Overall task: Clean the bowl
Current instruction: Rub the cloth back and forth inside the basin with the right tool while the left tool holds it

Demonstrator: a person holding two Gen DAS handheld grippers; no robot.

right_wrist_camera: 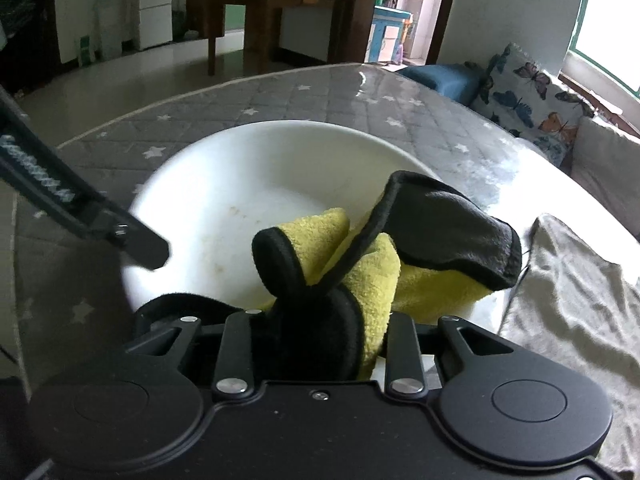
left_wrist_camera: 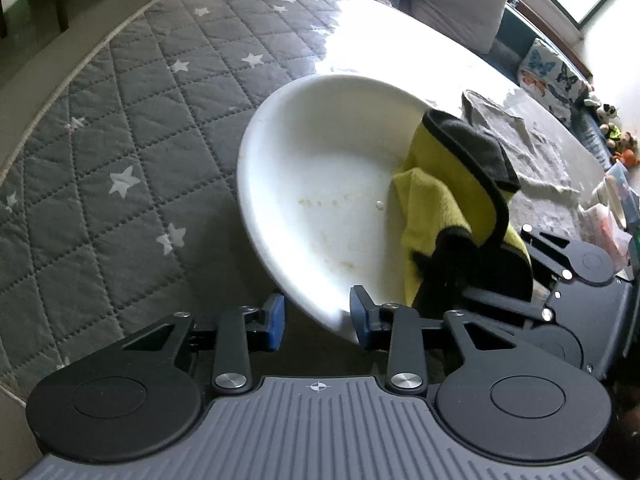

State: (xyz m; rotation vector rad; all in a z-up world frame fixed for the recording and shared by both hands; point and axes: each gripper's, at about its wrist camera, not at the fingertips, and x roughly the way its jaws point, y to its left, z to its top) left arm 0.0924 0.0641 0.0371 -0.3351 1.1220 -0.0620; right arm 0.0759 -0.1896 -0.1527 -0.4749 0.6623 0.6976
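A white bowl (left_wrist_camera: pixel 320 152) is tilted up above a grey quilt, with faint brown stains (left_wrist_camera: pixel 320 203) on its inner surface. My left gripper (left_wrist_camera: pixel 318 318) is shut on its near rim, one blue pad (left_wrist_camera: pixel 276 320) outside and the other inside. My right gripper (left_wrist_camera: pixel 460 280) is shut on a yellow cloth with black edging (left_wrist_camera: pixel 452 184), which is pressed against the bowl's right inner side. From the right wrist, the cloth (right_wrist_camera: pixel 372 276) bunches over my right gripper (right_wrist_camera: pixel 320 320) and hides its fingertips. The bowl (right_wrist_camera: pixel 248 184) lies behind it, with a left-gripper finger (right_wrist_camera: pixel 136 240) at its left rim.
A grey quilted mattress with white stars (left_wrist_camera: pixel 120 140) spreads under everything. A crumpled grey towel (right_wrist_camera: pixel 580 300) lies to the right of the bowl. Butterfly-print cushions (right_wrist_camera: pixel 532 96) and small toys (left_wrist_camera: pixel 616 140) line the far side. Wooden furniture (right_wrist_camera: pixel 280 12) stands beyond the mattress.
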